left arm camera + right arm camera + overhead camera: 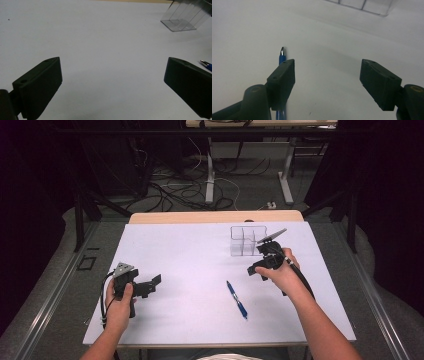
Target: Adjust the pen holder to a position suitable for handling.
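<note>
The right gripper [327,82], jaws wide and empty, apparently risked nudging the blue pen [282,57] aside, being off-centre.

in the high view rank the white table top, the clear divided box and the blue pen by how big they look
1. White table top, by far the largest.
2. Clear divided box.
3. Blue pen, about as long as the box is wide, but much thinner.

Your table [200,265] is covered in a smooth, matt white sheet, with a bare light wood edge at the far end. The blue pen [237,300] looks like glossy plastic with a shiny metal tip. Your compartment organizer [245,241] is clear, glossy plastic. The gripper pads [40,88] are matt black, finely ribbed plastic.
</note>
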The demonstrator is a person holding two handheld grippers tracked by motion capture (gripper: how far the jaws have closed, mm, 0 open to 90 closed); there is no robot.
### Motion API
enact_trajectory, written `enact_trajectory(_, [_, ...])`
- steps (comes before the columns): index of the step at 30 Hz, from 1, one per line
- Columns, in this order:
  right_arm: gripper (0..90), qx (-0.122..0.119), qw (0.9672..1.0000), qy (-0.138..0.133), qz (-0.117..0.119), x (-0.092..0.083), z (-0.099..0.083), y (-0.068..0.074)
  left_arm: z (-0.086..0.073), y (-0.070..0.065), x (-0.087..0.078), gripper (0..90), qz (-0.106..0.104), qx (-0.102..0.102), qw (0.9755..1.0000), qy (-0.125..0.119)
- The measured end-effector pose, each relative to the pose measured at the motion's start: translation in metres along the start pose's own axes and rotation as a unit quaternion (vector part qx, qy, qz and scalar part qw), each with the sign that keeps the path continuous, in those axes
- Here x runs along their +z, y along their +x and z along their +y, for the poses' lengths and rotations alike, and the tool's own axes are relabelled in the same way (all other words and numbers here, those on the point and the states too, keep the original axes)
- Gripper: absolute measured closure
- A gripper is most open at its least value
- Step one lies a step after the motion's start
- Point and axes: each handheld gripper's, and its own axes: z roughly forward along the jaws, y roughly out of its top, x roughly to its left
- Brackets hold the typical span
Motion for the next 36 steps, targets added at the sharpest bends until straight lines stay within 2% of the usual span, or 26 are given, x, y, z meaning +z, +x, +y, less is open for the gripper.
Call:
enact_trajectory(3, [32.4,-0.008,0.9998,0.005,0.017,0.003,-0.003,0.002,0.0,0.0,0.0,1.7,0.0,0.0,1.0,0.001])
enact_trajectory(7, [33.2,-0.016,0.9995,0.019,0.021,0.007,-0.006,0.003,0.0,0.0,0.0,1.7,0.001,0.001,1.0,0.001])
enact_trajectory(9, [33.4,-0.01,0.9994,0.022,0.024,0.01,-0.007,0.003,0.0,0.0,0.0,1.7,0.001,0.001,1.0,0.0])
enact_trajectory(10, [33.9,-0.015,0.9995,0.01,0.025,0.013,-0.009,0.002,0.0,0.0,0.0,1.7,0.001,0.001,1.0,0.0])
enact_trajectory(11, [34.4,-0.012,0.9995,0.021,0.019,0.013,-0.009,0.003,0.0,0.0,0.0,1.7,0.001,0.002,1.0,-0.001])
enact_trajectory(13, [34.9,-0.017,0.9994,0.019,0.023,0.017,-0.011,0.003,0.0,0.0,0.0,1.7,0.001,0.002,1.0,-0.001])
enact_trajectory(15, [34.6,-0.013,0.9994,0.03,0.012,0.021,-0.013,0.005,0.0,0.0,0.0,1.7,0.001,0.002,1.0,-0.001])
enact_trajectory(18, [34.7,-0.011,0.9994,0.03,0.014,0.024,-0.014,0.007,0.0,0.0,-0.001,1.6,0.001,0.002,1.0,0.0])
enact_trajectory(22, [36.7,-0.014,0.9988,0.044,0.012,0.03,-0.017,0.01,0.001,0.001,-0.002,1.6,0.001,0.003,1.0,0.0])
enact_trajectory(24, [37.7,-0.009,0.999,0.042,0.012,0.034,-0.019,0.013,0.0,0.001,-0.002,1.7,0.001,0.003,1.0,-0.001])
enact_trajectory(25, [38.8,-0.011,0.9995,0.024,0.017,0.038,-0.02,0.013,0.0,0.001,-0.002,1.6,0.001,0.004,1.0,-0.001])
enact_trajectory(29, [41.2,-0.015,0.9986,0.05,0.009,0.04,-0.02,0.016,0.0,0.001,-0.002,1.7,0.001,0.004,1.0,-0.001])
enact_trajectory(31, [41.5,-0.011,0.999,0.043,0.01,0.042,-0.021,0.018,0.0,0.001,-0.002,1.7,0.001,0.004,1.0,0.0])
enact_trajectory(32, [42.7,-0.017,0.9991,0.039,0.009,0.044,-0.022,0.018,0.0,0.001,-0.002,1.7,0.001,0.004,1.0,0.0])
enact_trajectory(36, [44.8,-0.01,0.9989,0.044,0.011,0.045,-0.022,0.022,0.0,0.001,-0.002,1.7,0.001,0.004,1.0,0.0])
